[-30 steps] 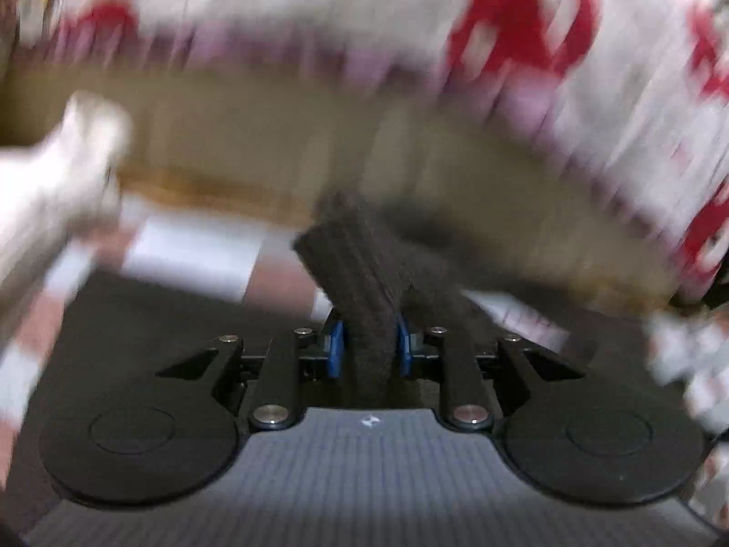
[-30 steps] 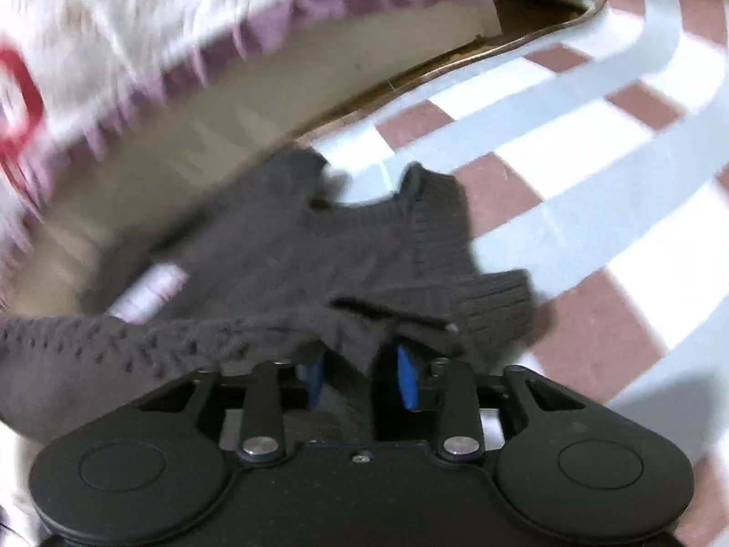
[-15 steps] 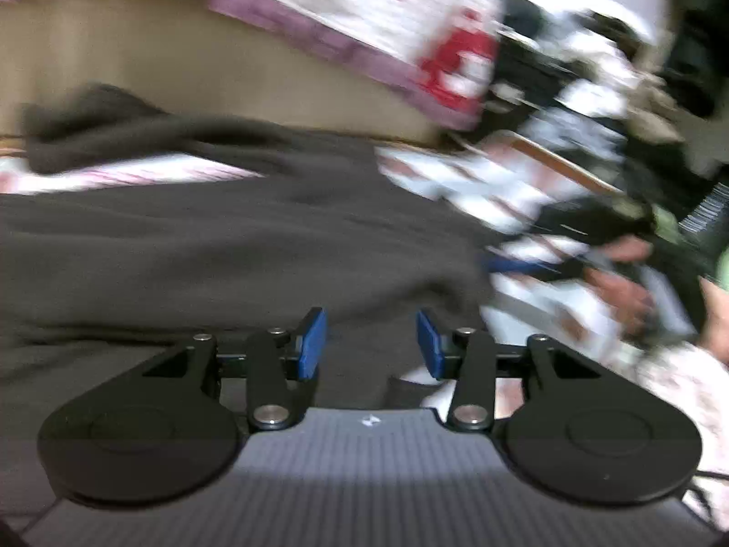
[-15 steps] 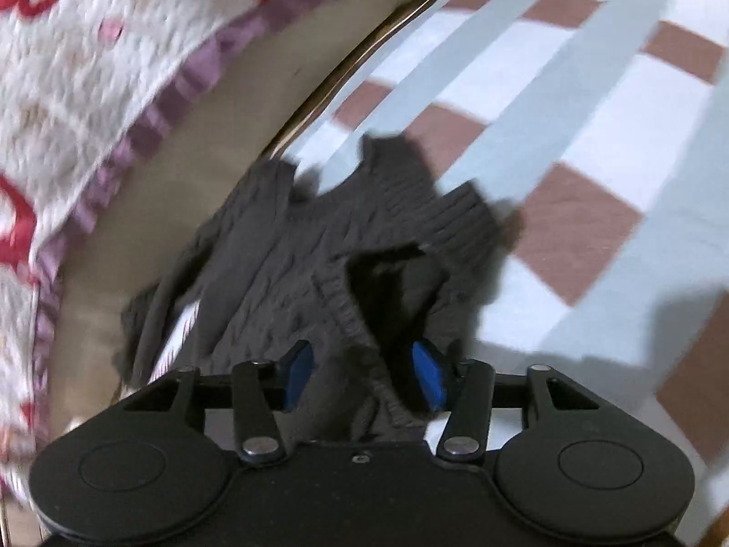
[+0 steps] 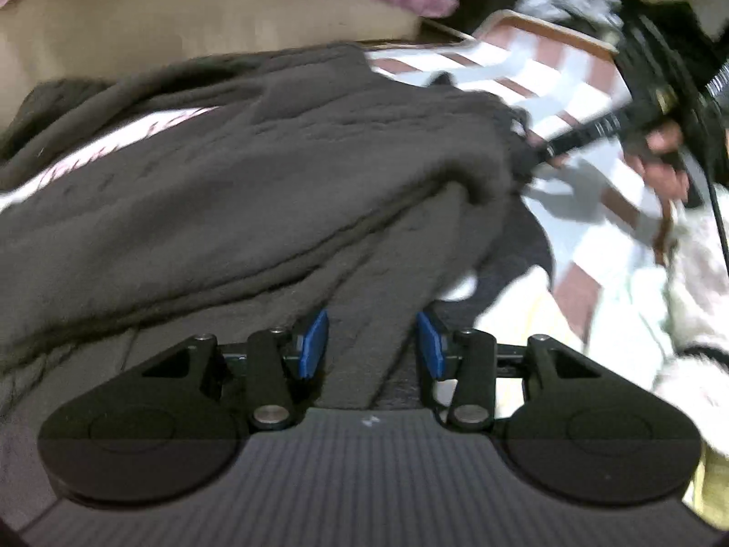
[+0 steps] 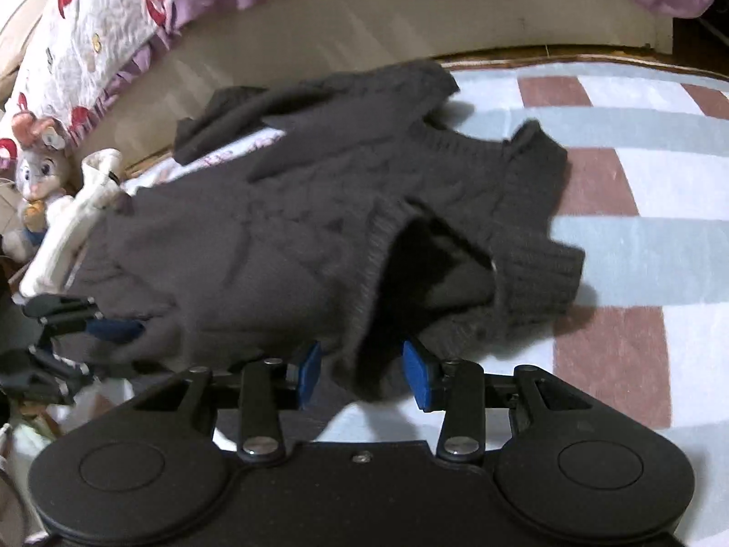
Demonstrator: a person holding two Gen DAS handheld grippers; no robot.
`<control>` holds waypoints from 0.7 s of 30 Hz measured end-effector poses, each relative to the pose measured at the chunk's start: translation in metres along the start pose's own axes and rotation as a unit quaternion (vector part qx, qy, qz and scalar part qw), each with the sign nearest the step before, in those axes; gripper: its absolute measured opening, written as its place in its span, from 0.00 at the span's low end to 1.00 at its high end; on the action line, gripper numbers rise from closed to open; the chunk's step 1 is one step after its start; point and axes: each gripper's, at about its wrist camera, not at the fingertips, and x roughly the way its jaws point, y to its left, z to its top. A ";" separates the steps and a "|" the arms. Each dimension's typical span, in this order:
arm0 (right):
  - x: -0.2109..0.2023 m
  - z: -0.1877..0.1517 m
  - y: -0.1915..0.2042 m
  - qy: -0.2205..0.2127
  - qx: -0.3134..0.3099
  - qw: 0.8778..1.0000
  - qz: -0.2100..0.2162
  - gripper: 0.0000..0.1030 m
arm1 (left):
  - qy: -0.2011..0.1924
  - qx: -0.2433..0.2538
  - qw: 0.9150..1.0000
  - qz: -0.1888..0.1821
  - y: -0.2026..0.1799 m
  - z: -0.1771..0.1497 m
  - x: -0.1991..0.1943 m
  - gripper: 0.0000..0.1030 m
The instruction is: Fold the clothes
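Surface: checked blanket (image 6: 615, 237) in white, pale blue and reddish-brown squares, spread flat.
Background: quilt (image 6: 114, 23) with red print and purple frill, hanging over a beige panel (image 6: 387, 32) behind the blanket.
Garment: dark grey knitted sweater (image 6: 282, 228), lying rumpled on the blanket, neck opening gaping toward the right wrist camera, ribbed edge at the right.
Left gripper (image 5: 372, 342): jaws have just been opening; a fold of the sweater (image 5: 255, 191) runs between the blue pads, which stand apart with no clear press on the cloth.
Right gripper (image 6: 362, 371): jaws apart; the collar edge of the sweater droops between the pads, and contact cannot be told.
Hand (image 5: 660, 159): seen from the left wrist view, on the far gripper's handle.
Other: plush rabbit toy (image 6: 41, 173) at the left edge; the picture is blurred there.
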 end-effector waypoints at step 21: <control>-0.053 0.019 0.002 0.212 -0.255 0.943 0.036 0.01 | 0.060 0.017 0.996 -0.058 -0.004 -0.019 -0.015 0.32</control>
